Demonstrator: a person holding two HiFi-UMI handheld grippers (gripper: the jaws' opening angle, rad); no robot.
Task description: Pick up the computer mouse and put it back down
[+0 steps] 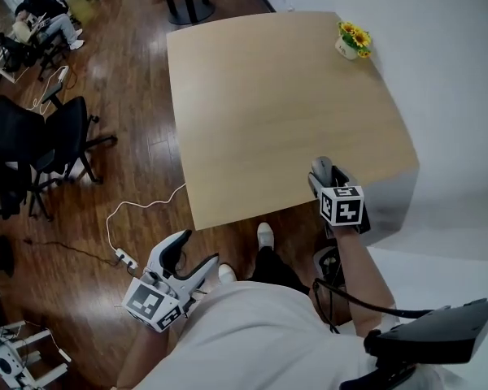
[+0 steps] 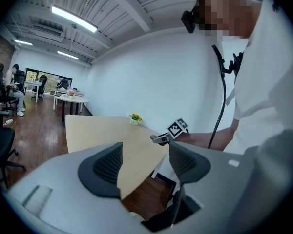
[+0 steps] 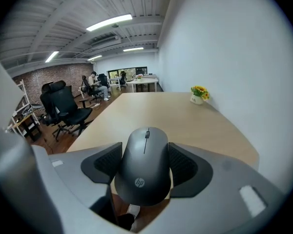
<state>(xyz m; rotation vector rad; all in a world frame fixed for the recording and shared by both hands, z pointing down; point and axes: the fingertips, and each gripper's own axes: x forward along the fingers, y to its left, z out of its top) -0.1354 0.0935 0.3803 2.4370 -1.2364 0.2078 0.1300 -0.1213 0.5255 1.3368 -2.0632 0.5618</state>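
A dark grey computer mouse (image 3: 142,165) is clamped between the pads of my right gripper (image 3: 145,161), which is shut on its sides. In the head view the mouse (image 1: 320,171) and right gripper (image 1: 321,174) are at the near right edge of the light wooden table (image 1: 268,104). The mouse's rear overhangs that edge, and I cannot tell whether it touches the tabletop. My left gripper (image 1: 193,253) hangs open and empty over the wooden floor, left of the table's near corner. The left gripper view shows its jaws apart (image 2: 144,162) and the mouse (image 2: 159,139) beyond them.
A small pot of yellow flowers (image 1: 352,41) stands at the table's far right corner by the white wall. Black office chairs (image 1: 41,136) stand left of the table. A white cable and power strip (image 1: 126,258) lie on the floor. A seated person (image 1: 37,23) is far back left.
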